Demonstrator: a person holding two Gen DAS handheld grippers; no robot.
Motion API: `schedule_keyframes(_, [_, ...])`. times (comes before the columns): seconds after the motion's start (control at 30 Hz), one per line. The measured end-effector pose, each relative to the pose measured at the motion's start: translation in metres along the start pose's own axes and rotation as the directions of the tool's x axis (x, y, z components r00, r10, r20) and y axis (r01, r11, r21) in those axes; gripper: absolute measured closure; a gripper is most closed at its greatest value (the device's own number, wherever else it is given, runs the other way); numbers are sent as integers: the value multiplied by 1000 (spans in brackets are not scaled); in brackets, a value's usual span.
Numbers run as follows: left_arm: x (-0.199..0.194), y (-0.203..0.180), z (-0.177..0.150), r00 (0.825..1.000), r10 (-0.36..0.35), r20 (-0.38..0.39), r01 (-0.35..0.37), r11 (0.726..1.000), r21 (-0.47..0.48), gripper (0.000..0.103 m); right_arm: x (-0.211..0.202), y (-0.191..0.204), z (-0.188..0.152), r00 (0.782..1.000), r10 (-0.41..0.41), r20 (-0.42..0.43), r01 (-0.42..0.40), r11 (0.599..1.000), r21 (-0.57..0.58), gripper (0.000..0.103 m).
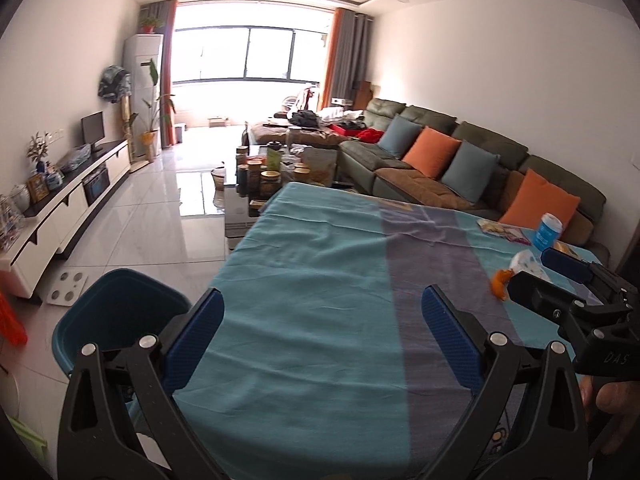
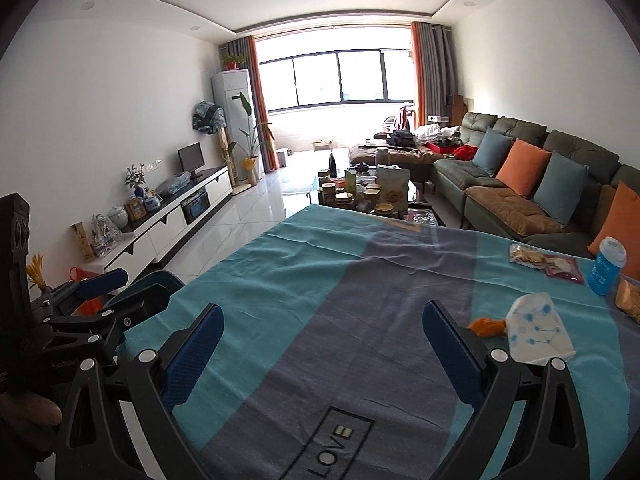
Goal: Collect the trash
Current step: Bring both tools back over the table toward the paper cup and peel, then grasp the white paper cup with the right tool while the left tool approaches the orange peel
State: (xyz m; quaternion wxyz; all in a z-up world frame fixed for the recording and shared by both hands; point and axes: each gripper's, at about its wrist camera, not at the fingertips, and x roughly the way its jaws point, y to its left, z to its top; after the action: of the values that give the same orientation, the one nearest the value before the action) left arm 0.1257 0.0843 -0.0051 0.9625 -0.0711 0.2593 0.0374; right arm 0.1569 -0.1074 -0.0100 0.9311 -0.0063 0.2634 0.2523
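Trash — crumpled paper cup (image 2: 538,330) and orange scrap (image 2: 487,326) — on tabletop (image 2: 320,280) just right of right gripper (image 2: 323,320); both grippers' fingers spread, empty, left gripper (image 1: 323,312) farther.

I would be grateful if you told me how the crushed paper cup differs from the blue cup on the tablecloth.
The crushed paper cup lies flattened on its side; the blue cup stands upright and keeps its shape. The crushed paper cup is white with a blue dot pattern; the blue cup is blue with a white lid. The crushed one lies beside an orange scrap; the blue one stands farther off. Both rest on the tablecloth.
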Motion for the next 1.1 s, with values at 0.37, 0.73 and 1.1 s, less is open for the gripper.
schedule_keyframes(0.37, [20,-50,-5,994,-109,-28,110,992,67,6,-43,-49,-27,984,-175,19,173,982,73,7])
schedule_keyframes(0.73, [37,-87,-5,980,-191,-48,195,973,122,6,-58,-89,-50,946,-324,-23,324,938,125,7])
schedule_keyframes(1.1, [67,-108,-4,972,-218,-89,229,965,128,6,-37,-96,-45,908,-415,-54,416,909,16,7])
